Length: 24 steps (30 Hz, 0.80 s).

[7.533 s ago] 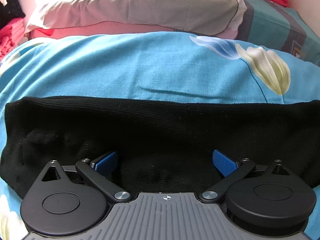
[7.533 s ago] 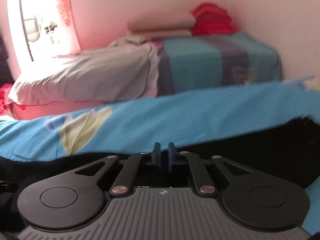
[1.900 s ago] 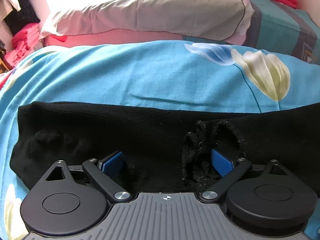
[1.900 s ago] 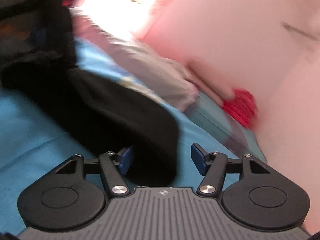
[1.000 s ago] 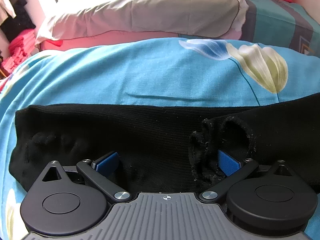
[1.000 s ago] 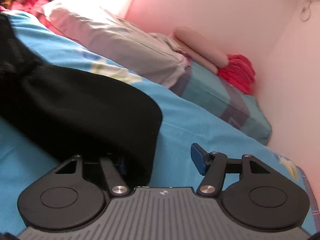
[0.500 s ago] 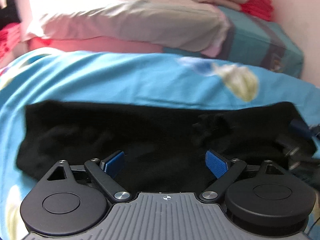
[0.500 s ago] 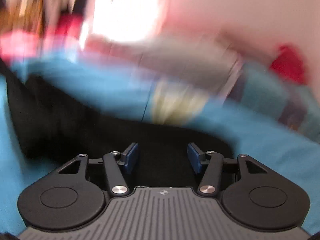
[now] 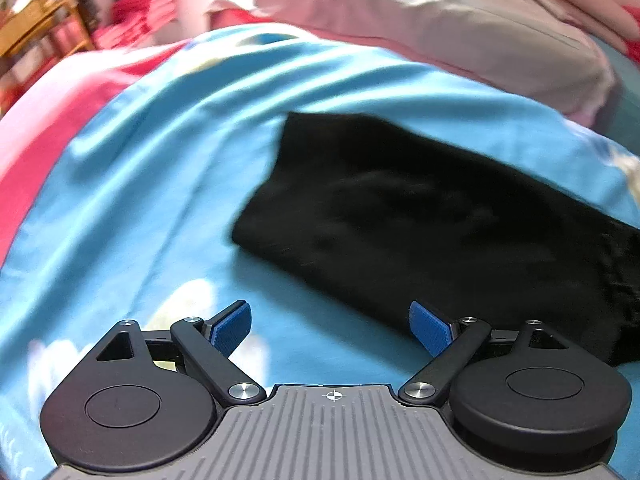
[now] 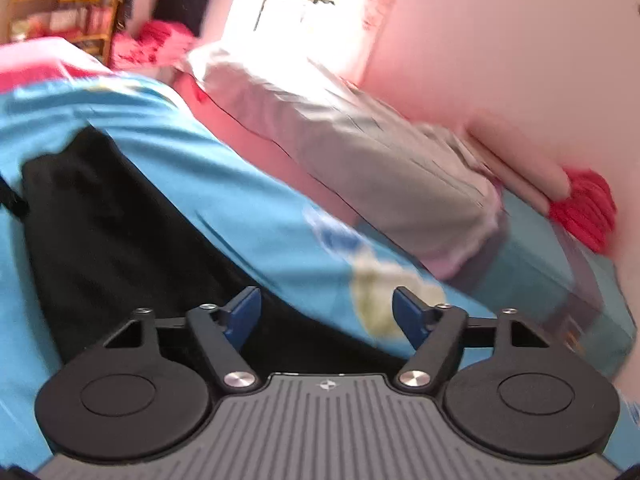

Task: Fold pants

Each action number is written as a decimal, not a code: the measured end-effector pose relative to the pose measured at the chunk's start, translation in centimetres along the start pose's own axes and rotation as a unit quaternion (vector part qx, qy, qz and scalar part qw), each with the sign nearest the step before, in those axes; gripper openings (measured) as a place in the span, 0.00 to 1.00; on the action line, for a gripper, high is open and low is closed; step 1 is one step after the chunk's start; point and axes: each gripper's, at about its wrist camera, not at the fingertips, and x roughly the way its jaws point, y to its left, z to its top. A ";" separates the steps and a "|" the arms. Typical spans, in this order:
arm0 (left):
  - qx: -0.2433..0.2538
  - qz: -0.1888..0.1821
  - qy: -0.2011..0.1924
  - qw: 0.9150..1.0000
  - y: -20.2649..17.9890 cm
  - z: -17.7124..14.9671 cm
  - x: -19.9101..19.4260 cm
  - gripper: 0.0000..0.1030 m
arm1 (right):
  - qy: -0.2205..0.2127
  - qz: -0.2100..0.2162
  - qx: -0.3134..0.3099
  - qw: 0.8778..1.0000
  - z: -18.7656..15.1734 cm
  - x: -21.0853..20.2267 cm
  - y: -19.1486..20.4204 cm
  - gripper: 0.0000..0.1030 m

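The black pants (image 9: 420, 220) lie folded in a flat band on the blue flowered bedspread (image 9: 152, 168). In the left wrist view they fill the middle and right, and my left gripper (image 9: 330, 326) hangs open above the bedspread just off their near left edge, nothing between its blue pads. The right wrist view has the pants (image 10: 120, 240) running from the far left down under the tool. My right gripper (image 10: 326, 314) hovers over their right end, its jaws opening wider and gripping no cloth.
A grey pillow (image 10: 360, 152) lies on a pink sheet at the head of the bed. A folded teal blanket (image 10: 552, 276) with red cloth (image 10: 584, 208) on it sits by the pink wall. A wooden shelf (image 10: 64, 4) and red clothes stand beyond the bed's left side.
Both grippers have lifted off the pants. The left one swung to the left and rolled, so the pants now sit to its right. The right gripper's jaws have spread.
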 end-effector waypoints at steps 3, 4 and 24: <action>-0.033 0.011 0.011 0.999 2.6 -0.7 0.4 1.00 | -0.012 0.045 -0.031 0.998 2.6 0.7 3.9 0.76; -0.042 0.015 0.014 0.999 3.5 -1.0 0.4 1.00 | -0.017 0.062 -0.045 0.997 3.5 1.0 5.8 0.77; -0.179 0.030 -0.002 0.983 14.8 -8.5 -3.1 1.00 | -0.013 0.133 -0.163 0.978 8.8 9.2 27.8 0.54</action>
